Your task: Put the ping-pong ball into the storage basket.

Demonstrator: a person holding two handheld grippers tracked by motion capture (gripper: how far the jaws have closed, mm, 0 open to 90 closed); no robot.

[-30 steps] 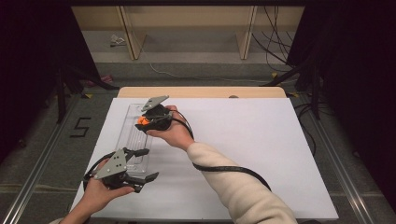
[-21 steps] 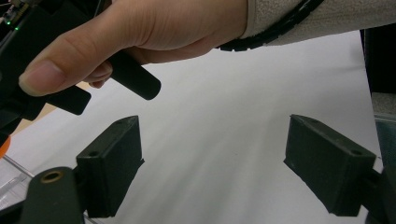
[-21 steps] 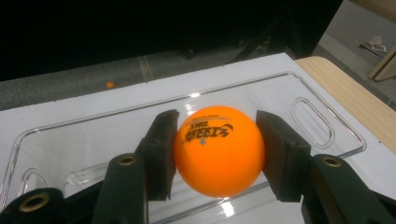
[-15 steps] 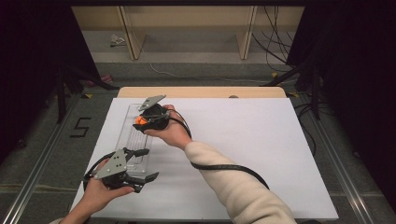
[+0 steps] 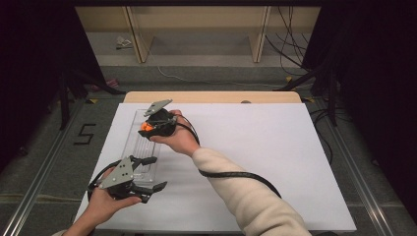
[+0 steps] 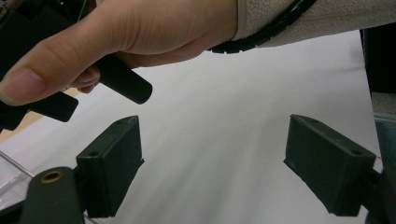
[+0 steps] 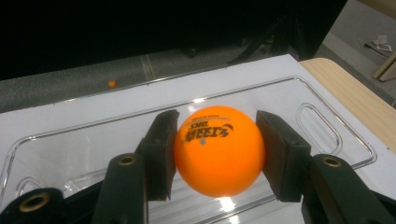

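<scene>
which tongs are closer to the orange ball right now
Right. The right tongs are shut on the orange ball, one pad pressed to each side, above the clear tray. The left tongs stand open at the tray's near end, apart from the ball.

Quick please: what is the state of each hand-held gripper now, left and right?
Left hand-held gripper: open, nothing between its jaws.
Right hand-held gripper: closed on the orange ball, above the clear tray.
</scene>
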